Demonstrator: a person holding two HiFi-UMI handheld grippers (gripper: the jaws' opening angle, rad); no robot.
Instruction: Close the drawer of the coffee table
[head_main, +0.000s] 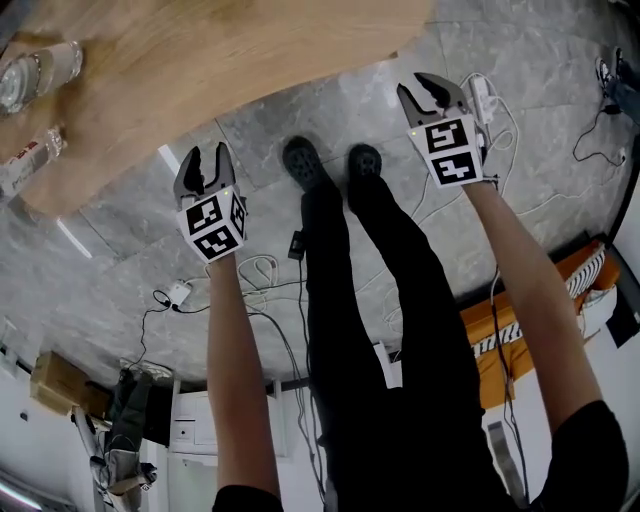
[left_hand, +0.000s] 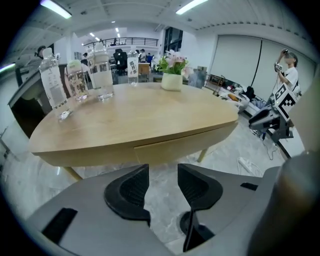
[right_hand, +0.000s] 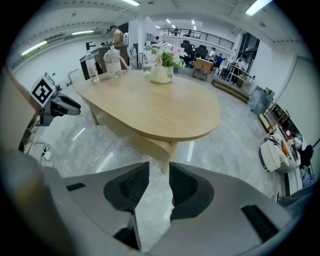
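Beyond left gripper (left_hand: 163, 181), well apart: drawer (left_hand: 170, 149), flush.

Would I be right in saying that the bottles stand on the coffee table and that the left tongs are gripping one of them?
Not quite. The bottles do stand on the coffee table, but the left tongs grip none of them. The left gripper view shows the jaws apart with only floor between them, clear of the table.

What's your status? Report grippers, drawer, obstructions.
Left gripper, right gripper open, jaws empty. Drawer looks flush in coffee table. Nothing blocking; cables on floor.
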